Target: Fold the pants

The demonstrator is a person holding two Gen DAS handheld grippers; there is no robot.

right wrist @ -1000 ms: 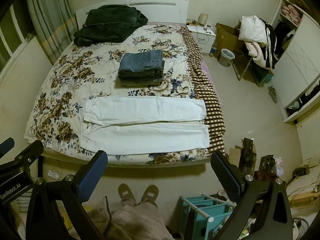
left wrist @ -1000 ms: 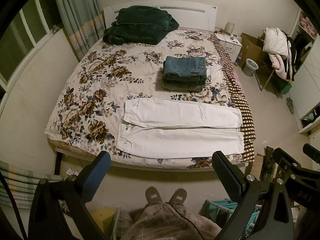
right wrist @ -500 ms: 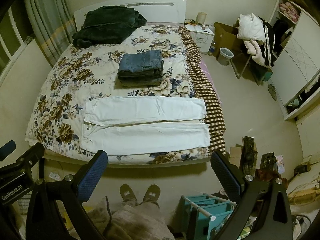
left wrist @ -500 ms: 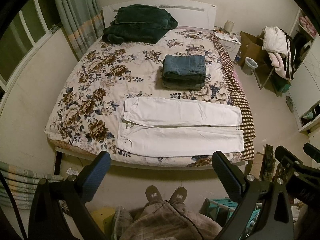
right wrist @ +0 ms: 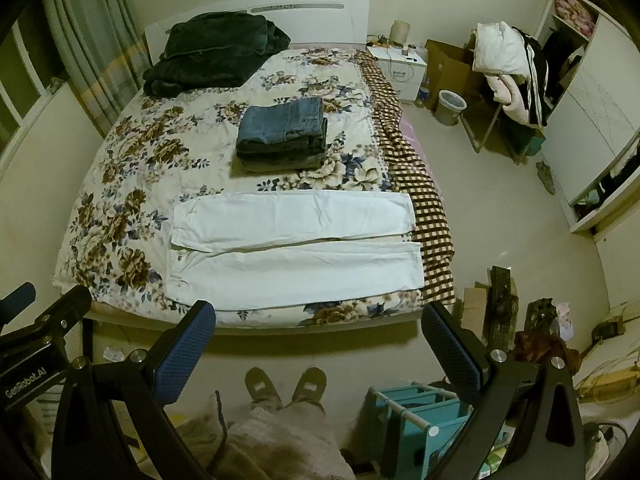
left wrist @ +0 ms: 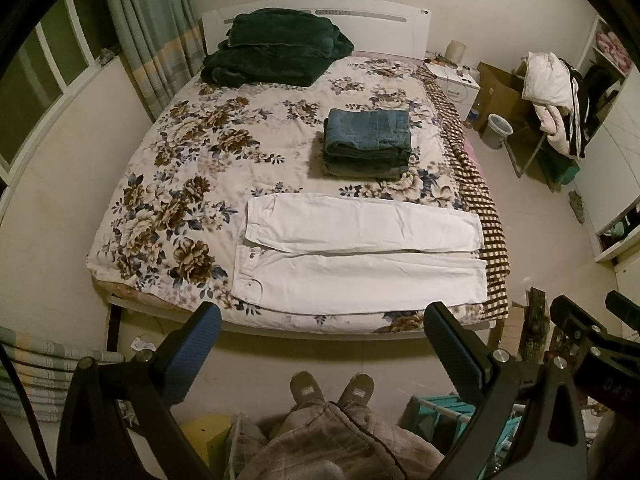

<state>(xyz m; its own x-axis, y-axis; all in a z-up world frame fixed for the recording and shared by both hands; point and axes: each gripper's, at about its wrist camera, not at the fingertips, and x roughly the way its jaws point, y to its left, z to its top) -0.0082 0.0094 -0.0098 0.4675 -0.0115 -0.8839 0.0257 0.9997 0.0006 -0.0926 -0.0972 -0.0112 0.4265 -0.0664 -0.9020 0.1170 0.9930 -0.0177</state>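
White pants lie flat across the near end of the bed, waist at the left, legs side by side pointing right; they also show in the right wrist view. My left gripper is open and empty, held high above the floor in front of the bed. My right gripper is open and empty at about the same height, to the right of the left one.
A flowered bedspread covers the bed. A stack of folded jeans sits behind the pants. Dark green bedding lies at the headboard. A teal rack stands on the floor at right; the person's feet are below.
Both views have shifted only slightly; the pants and the open grippers stand as before.
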